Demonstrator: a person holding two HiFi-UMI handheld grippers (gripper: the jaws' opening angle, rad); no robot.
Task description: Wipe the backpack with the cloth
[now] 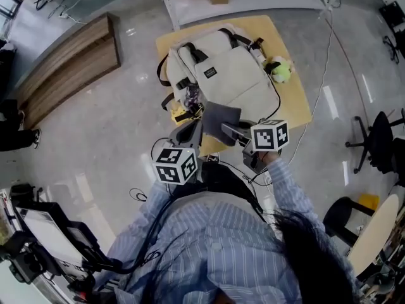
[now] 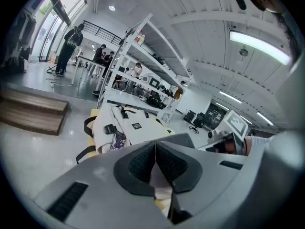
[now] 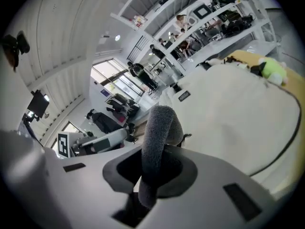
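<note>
Squeezing the soft, floppy cloth (image 3: 159, 128) at its fold, the right gripper (image 3: 152, 168) hangs at the backpack's (image 1: 231, 75) six o'clock; the left gripper (image 2: 156, 166) is closed, empty.

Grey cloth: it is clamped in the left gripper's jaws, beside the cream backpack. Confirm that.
Wrong gripper. The right gripper view shows the grey cloth clamped in the right gripper's jaws, beside the cream backpack.

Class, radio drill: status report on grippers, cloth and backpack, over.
Right gripper shut on grey cloth, at near edge of backpack. Left gripper shut, nothing seen gripped. Backpack flat on table; green toy beside it, nothing blocking.
</note>
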